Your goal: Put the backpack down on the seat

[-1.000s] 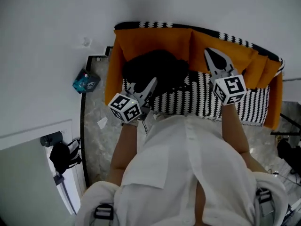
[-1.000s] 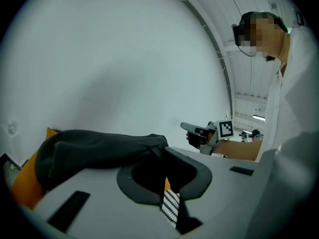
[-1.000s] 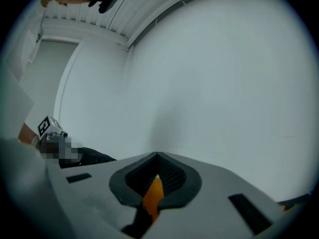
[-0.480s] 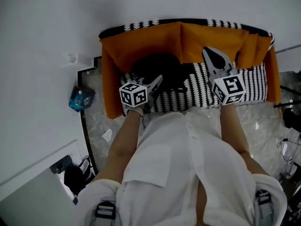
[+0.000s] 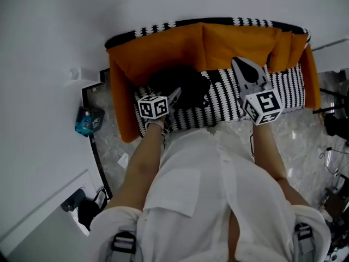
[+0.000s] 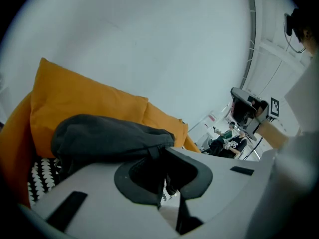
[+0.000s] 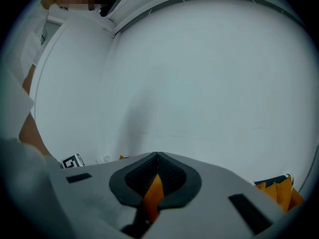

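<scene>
The black backpack [image 5: 180, 82] lies on the left part of the black-and-white striped seat [image 5: 223, 98], against the orange back cushions [image 5: 163, 51]. My left gripper [image 5: 176, 95] is at the backpack's near edge. In the left gripper view the dark backpack [image 6: 107, 137] bulges just ahead of the left gripper [image 6: 162, 152]; a strip of its fabric sits between the jaw tips, and the jaws are beginning to open. My right gripper [image 5: 240, 64] hovers over the seat's right half, shut and holding nothing. In the right gripper view the right gripper [image 7: 157, 156] points at the white wall.
Orange cushions also line the sofa's left arm [image 5: 121, 108] and right end [image 5: 312, 75]. A teal object [image 5: 87, 121] lies on the marble floor [image 5: 308, 132] left of the sofa. Dark gear [image 5: 334, 120] stands at the right edge. The white wall is behind the sofa.
The backpack has come down lower onto the seat with my left gripper still at its near edge. The right gripper kept its place over the seat. The head camera's view has shifted.
</scene>
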Tool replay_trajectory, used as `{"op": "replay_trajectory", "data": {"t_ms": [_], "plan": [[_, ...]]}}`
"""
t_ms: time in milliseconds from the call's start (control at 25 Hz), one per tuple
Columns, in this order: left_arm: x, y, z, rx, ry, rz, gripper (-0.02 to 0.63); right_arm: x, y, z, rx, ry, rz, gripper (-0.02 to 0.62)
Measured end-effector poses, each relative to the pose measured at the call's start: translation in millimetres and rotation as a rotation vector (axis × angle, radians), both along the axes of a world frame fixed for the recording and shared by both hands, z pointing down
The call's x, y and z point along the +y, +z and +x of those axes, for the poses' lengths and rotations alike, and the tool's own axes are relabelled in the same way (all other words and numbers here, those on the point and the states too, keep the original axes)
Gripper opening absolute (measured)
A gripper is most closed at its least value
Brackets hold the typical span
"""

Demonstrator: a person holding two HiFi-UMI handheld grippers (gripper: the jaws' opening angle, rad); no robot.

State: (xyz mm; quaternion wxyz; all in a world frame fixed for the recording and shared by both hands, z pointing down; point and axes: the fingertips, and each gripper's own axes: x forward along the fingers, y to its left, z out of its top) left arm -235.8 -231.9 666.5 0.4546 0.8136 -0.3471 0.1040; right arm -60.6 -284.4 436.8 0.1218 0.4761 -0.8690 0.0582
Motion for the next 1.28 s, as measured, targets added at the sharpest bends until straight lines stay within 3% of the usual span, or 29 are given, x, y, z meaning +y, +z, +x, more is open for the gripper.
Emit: {"op": "replay_trajectory", "data": {"t_ms": [320,480,720,960,1280], "plan": [[-8,13,-9,-0.075,0.019,-0.006,0.097,-2,-4,-28,0.007,-0.058,0.009,0.018],[-2,16,-14,-0.105,0.039,0.004,0.196,-2,-5,-35,0.000,-0.071,0.011,0.018],[7,22,-32,-0.213,0.091,-0.005,0.210,-5,-8,-41,-0.004,-0.082,0.018,0.018],[19,8,-61,-0.271,0.087,0.022,0.210,-8,-12,-41,-0.018,-0.081,0.023,0.018],[14,-44,-84,-0.252,-0.003,0.160,0.209,-17,-13,-47,-0.043,-0.093,0.027,0.018]]}}
